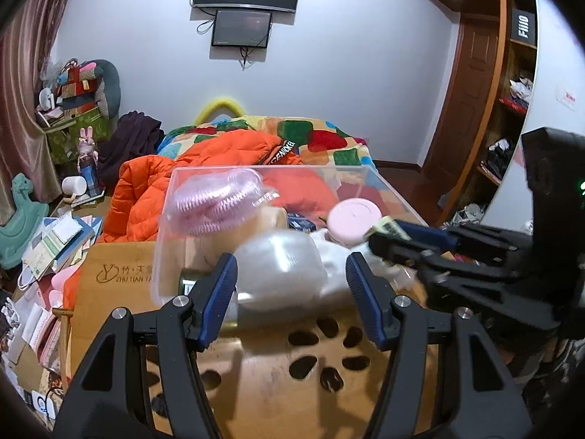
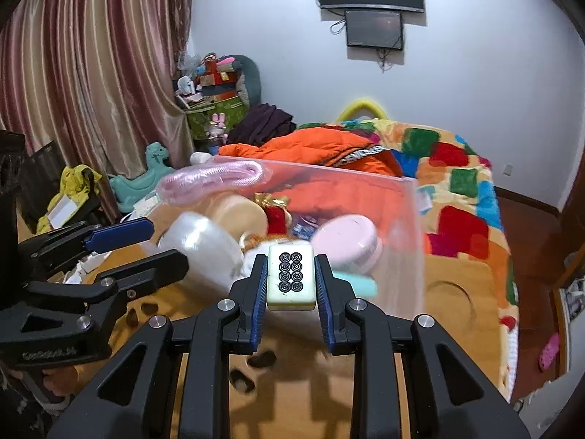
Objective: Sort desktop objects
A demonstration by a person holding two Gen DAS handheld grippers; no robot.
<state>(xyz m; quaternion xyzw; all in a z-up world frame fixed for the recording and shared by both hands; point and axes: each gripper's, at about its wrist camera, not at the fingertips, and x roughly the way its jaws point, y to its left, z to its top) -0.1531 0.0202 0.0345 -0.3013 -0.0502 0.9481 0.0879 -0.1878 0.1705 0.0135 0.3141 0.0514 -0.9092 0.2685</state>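
Right wrist view: right gripper [image 2: 291, 278] clamped on mahjong tile [image 2: 291, 274]; left gripper [image 1: 290, 285] apart, empty. Carry tile level over clear bin [image 2: 406, 197], release low.

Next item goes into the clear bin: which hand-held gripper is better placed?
Right. The right hand-held gripper is already shut on the mahjong tile in front of the clear bin. The left hand-held gripper is open and empty.
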